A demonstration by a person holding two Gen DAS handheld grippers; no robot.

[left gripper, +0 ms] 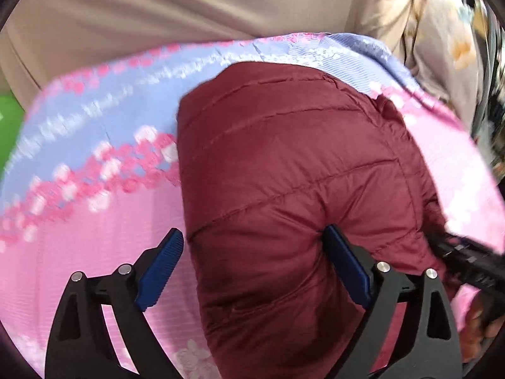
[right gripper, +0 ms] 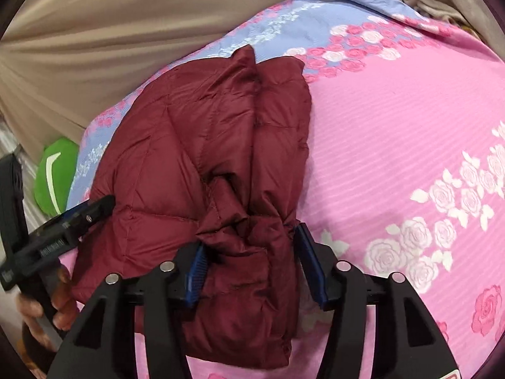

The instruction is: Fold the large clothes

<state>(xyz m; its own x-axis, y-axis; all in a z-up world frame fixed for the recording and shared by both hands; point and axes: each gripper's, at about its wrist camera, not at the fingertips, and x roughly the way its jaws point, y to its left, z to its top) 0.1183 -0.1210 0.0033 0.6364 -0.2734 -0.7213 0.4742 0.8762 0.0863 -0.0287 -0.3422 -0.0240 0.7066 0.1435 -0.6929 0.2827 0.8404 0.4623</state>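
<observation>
Pink bedsheet [right gripper: 394,132] printed with white and pink roses and a lilac-blue band [left gripper: 94,107], filling centre and right. Beige wrinkled fabric [right gripper: 110,31] across upper left. Green object with a white curved mark [right gripper: 55,177] at left edge.

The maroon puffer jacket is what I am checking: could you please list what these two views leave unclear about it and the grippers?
- Left wrist view: the maroon puffer jacket runs off the bottom edge; its near end is cut off.
- Left wrist view: motion blur smears the floral bedsheet.
- Right wrist view: bunched fabric fills the right gripper; whether its pads press is unclear.
- Right wrist view: only the edge of the green object shows; the jacket hides the rest.
</observation>
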